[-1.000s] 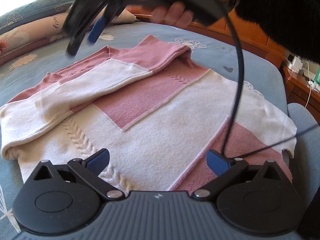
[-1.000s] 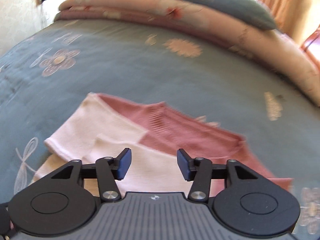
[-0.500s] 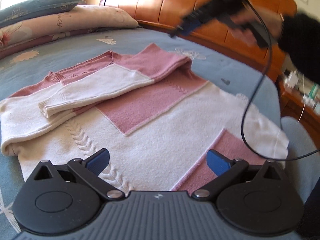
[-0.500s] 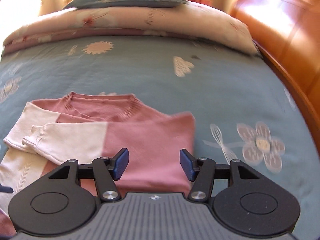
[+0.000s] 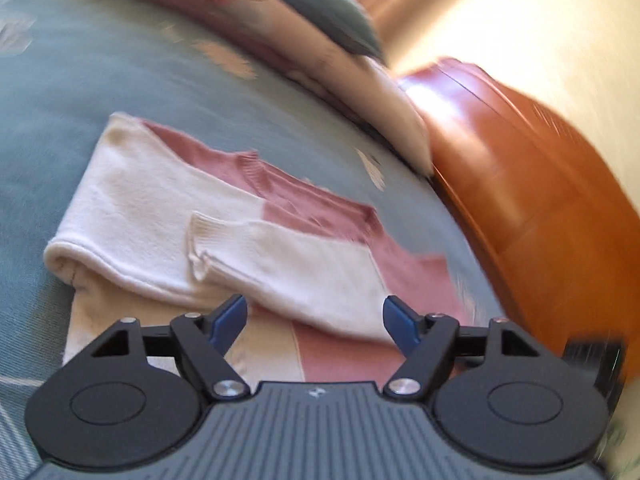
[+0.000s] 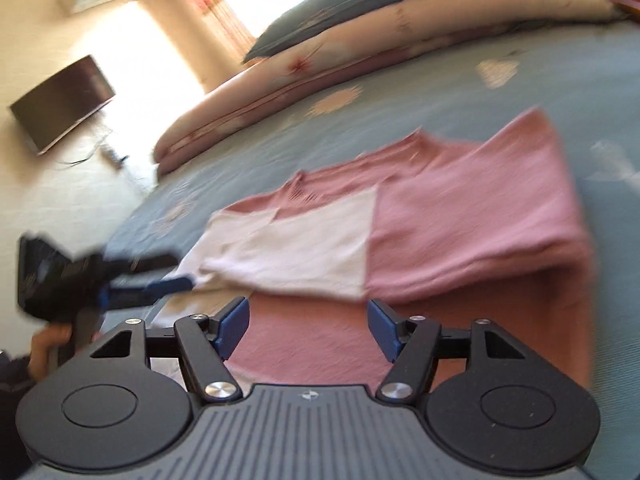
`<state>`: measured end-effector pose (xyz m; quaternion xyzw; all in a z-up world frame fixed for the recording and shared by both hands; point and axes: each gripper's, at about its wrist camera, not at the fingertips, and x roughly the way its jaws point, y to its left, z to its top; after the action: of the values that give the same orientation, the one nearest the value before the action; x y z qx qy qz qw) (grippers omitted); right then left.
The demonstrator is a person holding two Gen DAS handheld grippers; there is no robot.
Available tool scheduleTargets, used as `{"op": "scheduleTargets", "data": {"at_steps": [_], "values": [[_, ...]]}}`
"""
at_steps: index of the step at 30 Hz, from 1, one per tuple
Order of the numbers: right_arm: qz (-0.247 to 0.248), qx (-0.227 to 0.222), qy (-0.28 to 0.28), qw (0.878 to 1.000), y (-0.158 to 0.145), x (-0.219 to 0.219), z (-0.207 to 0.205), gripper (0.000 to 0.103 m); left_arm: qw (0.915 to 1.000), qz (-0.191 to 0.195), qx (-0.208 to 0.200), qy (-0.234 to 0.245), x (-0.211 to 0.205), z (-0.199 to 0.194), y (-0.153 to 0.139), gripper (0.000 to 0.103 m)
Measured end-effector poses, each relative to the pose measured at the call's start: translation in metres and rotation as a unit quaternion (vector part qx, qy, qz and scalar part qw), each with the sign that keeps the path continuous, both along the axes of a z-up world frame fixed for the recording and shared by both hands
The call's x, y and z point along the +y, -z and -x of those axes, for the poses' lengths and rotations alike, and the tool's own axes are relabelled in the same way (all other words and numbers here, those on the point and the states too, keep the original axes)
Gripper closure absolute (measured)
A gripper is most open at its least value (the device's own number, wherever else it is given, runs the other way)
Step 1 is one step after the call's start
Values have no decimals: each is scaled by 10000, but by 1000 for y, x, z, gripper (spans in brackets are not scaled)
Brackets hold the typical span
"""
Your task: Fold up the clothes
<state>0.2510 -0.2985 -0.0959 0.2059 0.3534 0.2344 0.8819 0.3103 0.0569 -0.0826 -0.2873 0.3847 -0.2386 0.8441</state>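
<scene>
**Both grippers swing back over the half-folded sweater**

Blue floral bedspread (image 5: 80,92) fills both views, soft woven cloth with pale flower prints, blurred by motion. Pink-and-white knit sweater (image 5: 248,240) lies flat on it, mid-bed, both sleeves folded across the chest, ribbed white cuff on top, cable stitch faint on the near white panel. In the right wrist view the sweater (image 6: 460,216) shows its pink shoulder fold stacked thick on the right side.

Changes: half a second ago the left camera looked along the sweater's hem toward the headboard, with the other gripper high in the air; now it looks across the collar end, view rolled, with the glossy orange wooden headboard (image 5: 540,184) at right. Right camera is lower and nearer the cloth than before, its view tilted too.

Left gripper (image 5: 314,316): jaws closing, narrower than a second ago, nothing between the blue pads, sleeve cloth just beyond them. Not gripping. It also shows in the right wrist view at far left (image 6: 152,280), blurred, held by a hand (image 6: 48,344).

Right gripper (image 6: 308,326): jaws opening, wider than before, empty, hovering over the pink front panel.

Far side: folded quilt (image 6: 320,64), puffy, cream with pink flowers, a flat grey-blue pillow (image 6: 340,12) on top. Dark flat screen (image 6: 60,104) on the cream wall at far left.
</scene>
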Motion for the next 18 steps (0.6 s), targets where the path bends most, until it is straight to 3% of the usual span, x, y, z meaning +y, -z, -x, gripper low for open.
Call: {"op": "scheduleTargets", "data": {"at_steps": [2,5,9,18], "values": [[-85,35,-125,9999,12,5,-1,33,9988,196,412,-198,2,-11,9,29],[-324,-63,-165,9993,22,1,3,32,9961,293,663,-503,2,-18,20,29],[-610,-71,-210,9979,28,-9,6,31,9941,455,724,-669,-2,-29,25,29],[-138,-309,-203,9992,21,-2,18,28,9950,170,608,-773,-18,-47,23,29]]}}
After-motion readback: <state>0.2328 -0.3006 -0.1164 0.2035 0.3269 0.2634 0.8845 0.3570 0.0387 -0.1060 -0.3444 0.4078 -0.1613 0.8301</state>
